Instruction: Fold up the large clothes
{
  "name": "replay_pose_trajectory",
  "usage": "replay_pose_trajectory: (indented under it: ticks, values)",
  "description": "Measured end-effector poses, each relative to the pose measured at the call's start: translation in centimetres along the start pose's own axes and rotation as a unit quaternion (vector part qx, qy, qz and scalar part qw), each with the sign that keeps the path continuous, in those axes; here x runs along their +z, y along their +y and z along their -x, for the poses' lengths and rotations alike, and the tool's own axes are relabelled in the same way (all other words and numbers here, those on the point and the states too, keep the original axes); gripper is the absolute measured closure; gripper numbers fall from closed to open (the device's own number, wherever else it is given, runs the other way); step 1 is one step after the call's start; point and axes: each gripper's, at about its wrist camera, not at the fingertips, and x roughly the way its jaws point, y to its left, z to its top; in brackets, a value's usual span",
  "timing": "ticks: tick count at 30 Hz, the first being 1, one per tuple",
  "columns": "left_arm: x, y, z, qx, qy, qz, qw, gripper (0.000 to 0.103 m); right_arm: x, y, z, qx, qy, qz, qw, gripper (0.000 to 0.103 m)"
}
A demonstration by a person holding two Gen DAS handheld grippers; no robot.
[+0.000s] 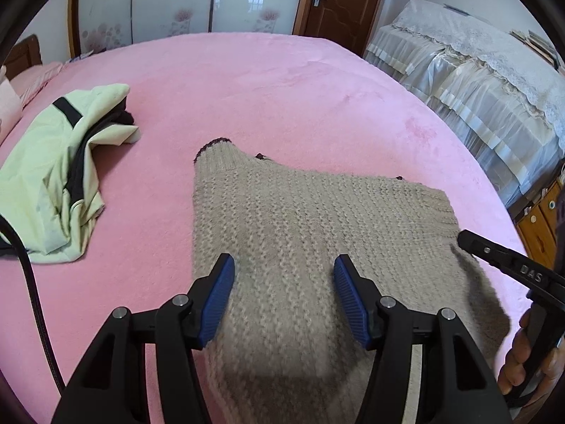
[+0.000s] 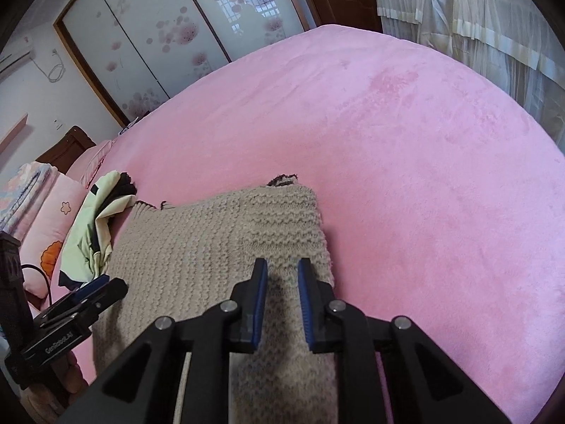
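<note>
Lying flat on the pink bed [image 1: 282, 81], the beige knit sweater [image 1: 300, 219] sits beneath the spread left gripper [image 1: 284, 296] and narrowly parted right gripper [image 2: 281, 300].

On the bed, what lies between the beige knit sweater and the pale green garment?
Nothing: a bare strip of pink bedspread separates the beige knit sweater from the pale green garment, clearest in the left wrist view.

Sweater [image 1: 300, 219] on the bed [image 1: 282, 88], crumpled garment [image 1: 60, 176] to its left.
</note>
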Motion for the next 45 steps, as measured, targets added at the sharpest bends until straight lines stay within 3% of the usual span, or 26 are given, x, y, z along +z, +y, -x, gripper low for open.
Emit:
replay_pose_trajectory:
  ticks: [7, 9, 11, 18, 25, 30, 34, 40, 45]
  values:
    - [0.8, -0.1, 6.1, -0.005, -0.001, -0.001, 1.0, 0.045, 0.7, 1.6, 7.5, 0.016, -0.023, 0.019, 0.999, 0.08]
    - [1.0, -0.1, 8.2, -0.004, -0.005, -0.007, 1.0, 0.044, 0.9, 2.3, 10.0, 0.015, -0.034, 0.027, 0.999, 0.065]
    - [1.2, -0.1, 10.6, -0.004, -0.01, -0.009, 0.9999, 0.042, 0.8, 3.2, 12.5, 0.014, -0.051, 0.042, 0.998, 0.058]
    - [1.0, -0.4, 16.8, 0.01, -0.027, -0.028, 0.9992, 0.04, 0.3, 5.9, 18.7, 0.015, -0.083, 0.082, 0.993, 0.042]
    - [-0.5, -1.5, 20.2, -0.004, -0.043, -0.054, 0.9976, 0.04, -1.1, 7.3, 20.8, -0.006, -0.091, 0.129, 0.987, 0.025]
    - [-2.3, -2.1, 19.4, -0.018, -0.036, -0.056, 0.9976, 0.04, -2.5, 6.9, 19.3, -0.02, -0.067, 0.161, 0.984, 0.022]
    - [-3.9, -1.9, 16.5, -0.012, -0.017, -0.053, 0.9984, 0.04, -3.6, 5.5, 16.7, -0.027, -0.03, 0.16, 0.986, 0.022]
    - [-5.8, -0.5, 9.9, -0.014, 0.062, -0.034, 0.9974, 0.04, -4.5, 0.7, 10.4, 0.002, 0.063, 0.078, 0.995, 0.022]
    - [-6.6, 1.3, 5.1, -0.057, 0.112, 0.012, 0.9919, 0.04, -5.3, -2.0, 6.0, 0.044, 0.111, 0.026, 0.992, 0.022]
